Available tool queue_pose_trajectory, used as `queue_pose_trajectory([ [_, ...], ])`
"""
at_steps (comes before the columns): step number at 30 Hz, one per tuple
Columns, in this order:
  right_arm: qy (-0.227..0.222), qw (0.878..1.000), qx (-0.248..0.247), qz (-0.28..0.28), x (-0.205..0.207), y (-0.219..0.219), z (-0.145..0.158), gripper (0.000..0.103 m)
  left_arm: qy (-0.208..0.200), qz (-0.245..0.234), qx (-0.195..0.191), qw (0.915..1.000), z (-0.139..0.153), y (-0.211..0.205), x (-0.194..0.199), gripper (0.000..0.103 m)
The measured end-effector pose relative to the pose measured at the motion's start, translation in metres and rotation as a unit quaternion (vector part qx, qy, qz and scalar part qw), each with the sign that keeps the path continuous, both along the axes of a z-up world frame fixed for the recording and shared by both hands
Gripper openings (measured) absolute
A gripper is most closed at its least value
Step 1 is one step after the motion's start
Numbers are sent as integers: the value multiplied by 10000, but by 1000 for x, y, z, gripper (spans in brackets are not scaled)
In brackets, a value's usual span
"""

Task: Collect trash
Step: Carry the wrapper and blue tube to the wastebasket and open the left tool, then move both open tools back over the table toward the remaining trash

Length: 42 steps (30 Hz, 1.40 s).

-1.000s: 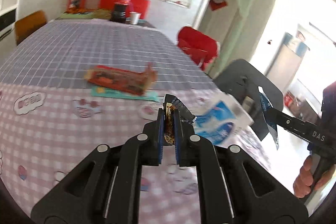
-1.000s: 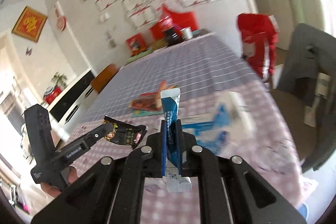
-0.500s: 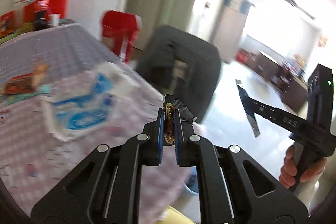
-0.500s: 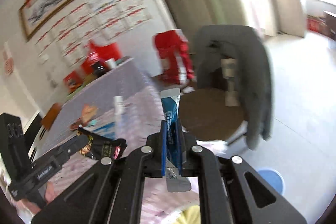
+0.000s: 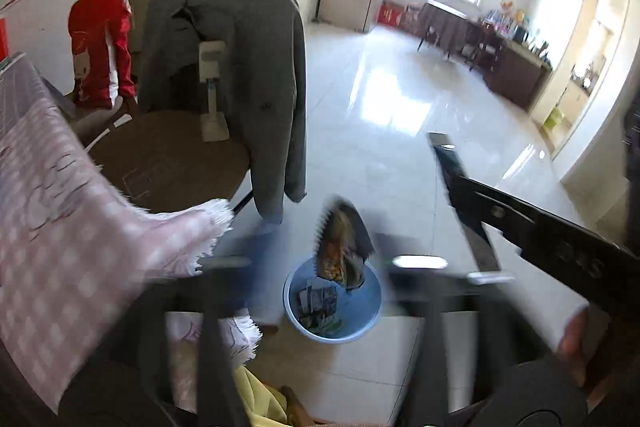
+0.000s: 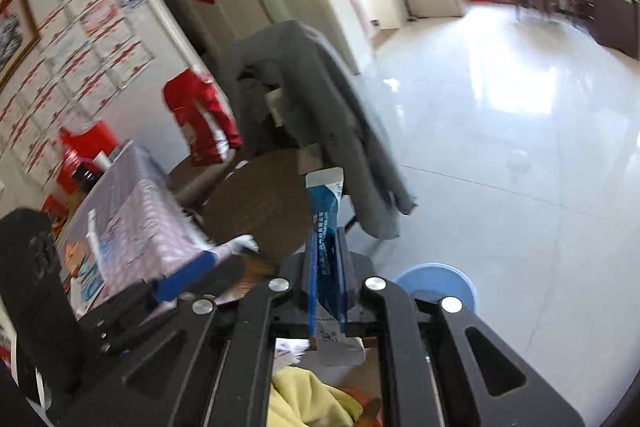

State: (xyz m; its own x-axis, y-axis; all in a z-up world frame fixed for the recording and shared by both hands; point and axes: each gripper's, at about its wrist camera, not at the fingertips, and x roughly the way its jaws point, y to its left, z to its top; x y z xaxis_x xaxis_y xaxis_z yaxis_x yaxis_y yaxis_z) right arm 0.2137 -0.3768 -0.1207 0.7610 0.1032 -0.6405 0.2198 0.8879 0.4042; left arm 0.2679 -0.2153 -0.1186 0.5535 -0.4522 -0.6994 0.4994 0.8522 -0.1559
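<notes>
The dark snack wrapper (image 5: 342, 247) that was pinched in the left hand-held gripper (image 5: 320, 263) a second ago now hangs loose in the air just above the blue bin (image 5: 332, 301); those jaws are opening, blurred and wide, nothing pressing it. By my reckoning that piece is as good as binned. The right hand-held gripper (image 6: 326, 267) is clamped on one blue-and-white packet (image 6: 325, 223), the bin (image 6: 436, 285) just beyond it. One bin, several scraps already inside. More litter lies on the desk (image 6: 132, 203).

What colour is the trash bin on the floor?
Light blue bin; clearest in the left wrist view.
</notes>
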Motion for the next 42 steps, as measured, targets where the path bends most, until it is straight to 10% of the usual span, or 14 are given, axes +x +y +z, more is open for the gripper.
queue_pose_trajectory([
  [8, 759, 9970, -141, -76, 16, -6, -28, 11, 27, 140, -124, 9998, 0, 17, -2, 71],
  [9, 972, 9950, -218, -42, 21, -4, -36, 27, 25, 190, -119, 9997, 0, 21, -2, 71],
  [10, 1228, 9919, -301, -96, 26, -2, -44, 67, 33, 233, -103, 9997, -1, 25, -1, 71],
  [12, 1385, 9891, -376, -330, 30, -1, -52, 84, 66, 343, -62, 9994, -2, 34, 0, 71],
  [30, 190, 9940, -828, 684, 47, 92, 26, 84, -278, 1147, -903, 9889, 46, 138, -20, 71],
  [42, -818, 9699, -642, 2204, 80, 222, 99, 84, -769, 2627, -815, 9584, 77, 259, -36, 71],
])
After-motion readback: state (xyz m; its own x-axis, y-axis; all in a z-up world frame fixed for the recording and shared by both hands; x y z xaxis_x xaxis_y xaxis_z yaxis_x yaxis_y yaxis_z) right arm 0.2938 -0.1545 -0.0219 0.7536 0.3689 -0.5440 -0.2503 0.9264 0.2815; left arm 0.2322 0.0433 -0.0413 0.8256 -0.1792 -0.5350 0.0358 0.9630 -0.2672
